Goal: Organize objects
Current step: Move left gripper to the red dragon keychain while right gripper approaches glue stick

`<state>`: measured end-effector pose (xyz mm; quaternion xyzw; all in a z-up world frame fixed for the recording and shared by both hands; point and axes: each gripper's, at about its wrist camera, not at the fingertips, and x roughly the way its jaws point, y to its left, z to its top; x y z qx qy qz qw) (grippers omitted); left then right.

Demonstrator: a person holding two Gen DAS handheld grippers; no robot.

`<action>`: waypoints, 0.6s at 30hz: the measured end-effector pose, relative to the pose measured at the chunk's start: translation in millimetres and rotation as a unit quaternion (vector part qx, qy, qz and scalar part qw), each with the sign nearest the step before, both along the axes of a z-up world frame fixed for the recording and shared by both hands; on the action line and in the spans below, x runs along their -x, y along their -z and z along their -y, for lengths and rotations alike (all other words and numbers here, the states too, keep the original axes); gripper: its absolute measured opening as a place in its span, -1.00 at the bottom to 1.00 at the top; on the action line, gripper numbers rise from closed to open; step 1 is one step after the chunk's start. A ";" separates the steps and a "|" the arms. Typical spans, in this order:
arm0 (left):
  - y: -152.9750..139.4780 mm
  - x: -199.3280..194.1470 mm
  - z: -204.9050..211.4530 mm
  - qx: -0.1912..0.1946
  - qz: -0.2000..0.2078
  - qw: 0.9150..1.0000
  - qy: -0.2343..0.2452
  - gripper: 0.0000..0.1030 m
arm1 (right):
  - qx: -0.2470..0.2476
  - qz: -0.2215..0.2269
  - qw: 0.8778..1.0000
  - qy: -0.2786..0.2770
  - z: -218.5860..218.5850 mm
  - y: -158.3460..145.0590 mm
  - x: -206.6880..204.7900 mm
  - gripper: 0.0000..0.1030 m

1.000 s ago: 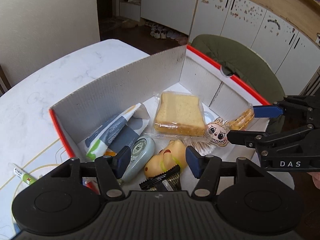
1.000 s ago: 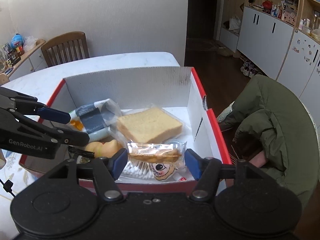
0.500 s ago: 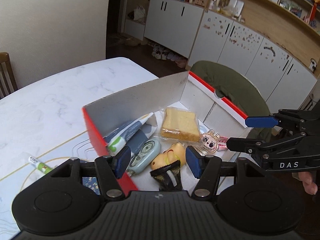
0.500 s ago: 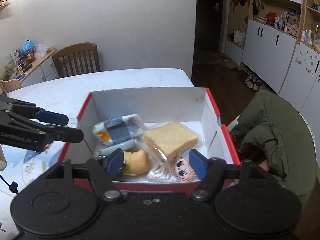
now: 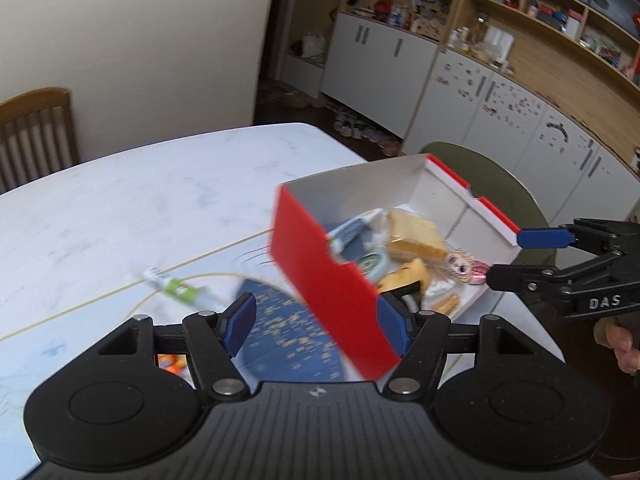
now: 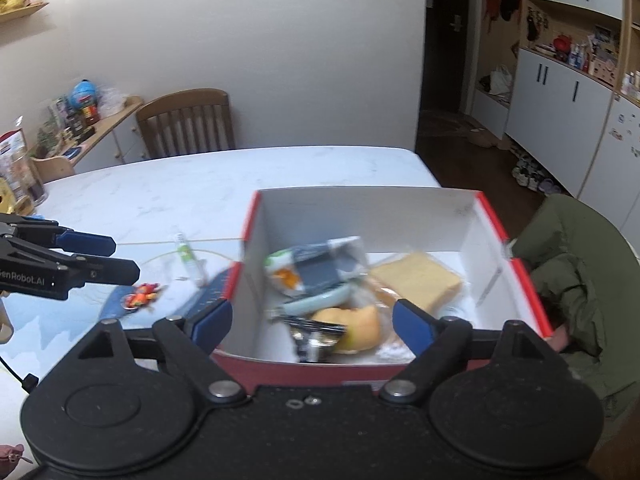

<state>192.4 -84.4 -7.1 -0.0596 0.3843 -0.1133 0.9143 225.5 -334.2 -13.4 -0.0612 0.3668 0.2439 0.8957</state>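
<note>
Tongs, left [image 5: 316, 320] and right [image 6: 312, 322], both spread and empty beside the filled red box [image 6: 520, 276]; next, apparently, the blurred green tube [image 5: 176, 286] on the worktop [image 5: 160, 192].

White marble table [image 6: 248, 184] carries red box [image 6: 516, 280], green tube [image 5: 176, 289], blue mat [image 5: 280, 332]

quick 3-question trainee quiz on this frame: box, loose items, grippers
1. True or false: the green-labelled tube lies inside the red box.
2. Which is in the box? A) bread slice B) globe C) shoes
3. Fill in: the left gripper and right gripper are both ____ and hold nothing.

Key:
1. False; it lies on the table outside the box.
2. A
3. open
</note>
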 end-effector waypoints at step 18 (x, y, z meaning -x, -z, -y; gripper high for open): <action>34.8 41.8 -103.4 -0.035 -0.020 0.998 -0.052 0.69 | 0.011 -0.020 0.995 -0.094 -127.8 8.7 17.7 0.97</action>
